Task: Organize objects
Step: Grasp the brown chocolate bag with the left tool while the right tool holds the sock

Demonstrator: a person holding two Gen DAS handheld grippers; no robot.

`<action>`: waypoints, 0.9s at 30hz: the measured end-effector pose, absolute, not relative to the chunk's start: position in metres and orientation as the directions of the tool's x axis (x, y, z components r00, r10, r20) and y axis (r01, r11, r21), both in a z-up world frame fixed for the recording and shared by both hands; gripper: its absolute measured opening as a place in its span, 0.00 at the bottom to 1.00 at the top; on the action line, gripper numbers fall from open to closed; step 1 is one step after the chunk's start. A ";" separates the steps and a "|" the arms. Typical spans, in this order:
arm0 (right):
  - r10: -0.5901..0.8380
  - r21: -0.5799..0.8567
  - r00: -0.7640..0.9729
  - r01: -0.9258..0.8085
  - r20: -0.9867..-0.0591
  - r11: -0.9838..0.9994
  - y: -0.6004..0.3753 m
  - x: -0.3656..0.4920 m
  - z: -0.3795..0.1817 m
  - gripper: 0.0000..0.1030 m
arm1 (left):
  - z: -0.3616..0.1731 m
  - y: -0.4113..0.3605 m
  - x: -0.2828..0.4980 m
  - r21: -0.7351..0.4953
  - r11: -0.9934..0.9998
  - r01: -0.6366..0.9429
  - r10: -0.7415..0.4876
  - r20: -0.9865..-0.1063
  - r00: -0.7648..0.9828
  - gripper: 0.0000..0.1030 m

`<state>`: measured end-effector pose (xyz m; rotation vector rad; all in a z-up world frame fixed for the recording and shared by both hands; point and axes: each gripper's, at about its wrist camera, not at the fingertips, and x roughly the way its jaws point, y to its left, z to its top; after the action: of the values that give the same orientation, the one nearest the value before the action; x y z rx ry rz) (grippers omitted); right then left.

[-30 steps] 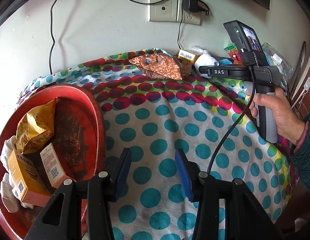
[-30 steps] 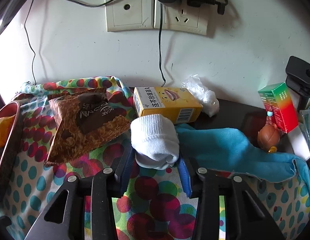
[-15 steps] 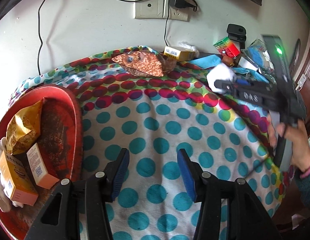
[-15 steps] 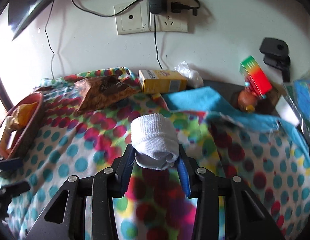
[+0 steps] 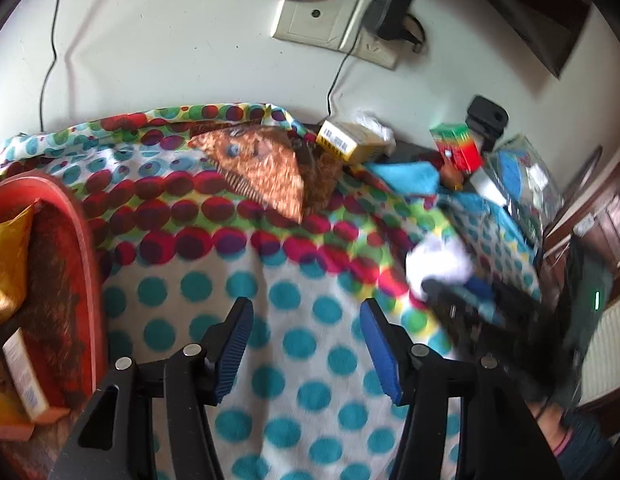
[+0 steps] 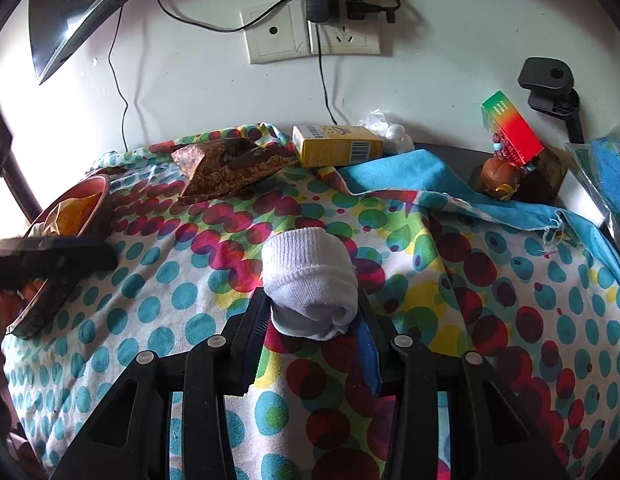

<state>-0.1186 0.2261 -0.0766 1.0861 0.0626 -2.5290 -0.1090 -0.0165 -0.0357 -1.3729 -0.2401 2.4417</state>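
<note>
My right gripper point(image 6: 311, 312) is shut on a rolled white sock point(image 6: 310, 276), held above the dotted cloth point(image 6: 489, 280). In the left wrist view the same sock point(image 5: 437, 260) shows blurred at the right, in front of the right gripper's dark body. My left gripper point(image 5: 306, 320) hangs over the cloth point(image 5: 198, 292) with nothing between its jaws, which are opening. A red basket point(image 5: 86, 240) at the left holds a yellow bag point(image 5: 6, 256) and small boxes point(image 5: 24, 380). A brown snack bag point(image 5: 262, 168) and a yellow box point(image 5: 345, 142) lie near the wall.
A rainbow-striped box point(image 6: 513, 128), a small brown figurine point(image 6: 499, 174) and a blue cloth point(image 6: 397, 172) sit at the back right. Wall sockets point(image 6: 310, 36) with a charger and cables are above. The left gripper's body point(image 6: 50, 256) crosses the red basket point(image 6: 94, 200).
The right gripper carried the sock away from the wall toward the middle of the cloth. The left gripper swung right, pushing the basket toward the frame's left edge, and its jaws widened.
</note>
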 end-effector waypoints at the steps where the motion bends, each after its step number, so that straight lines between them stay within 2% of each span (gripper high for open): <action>1: -0.331 0.109 -0.622 0.367 -0.710 -0.924 0.226 -0.119 -0.077 0.37 | -0.035 -0.016 -0.118 -0.314 -0.931 -0.188 0.366 -0.798 -0.479 0.56; 8: -0.359 0.148 -0.599 0.372 -0.716 -0.916 0.230 -0.122 -0.081 0.38 | -0.040 -0.026 -0.170 -0.476 -0.878 -0.053 0.443 -0.767 -0.465 0.58; 12: -0.370 0.163 -0.592 0.373 -0.717 -0.913 0.230 -0.122 -0.081 0.38 | -0.050 -0.033 -0.195 -0.511 -0.859 0.033 0.443 -0.774 -0.452 0.60; 27: -0.402 0.214 -0.547 0.376 -0.734 -0.902 0.232 -0.128 -0.088 0.39 | -0.077 -0.036 -0.261 -0.489 -0.868 0.091 0.407 -0.804 -0.434 0.63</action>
<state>-0.1281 0.2317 -0.0878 1.1649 -0.0428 -2.4304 -0.2606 -0.0356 -0.0773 -1.5485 -0.7052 2.4065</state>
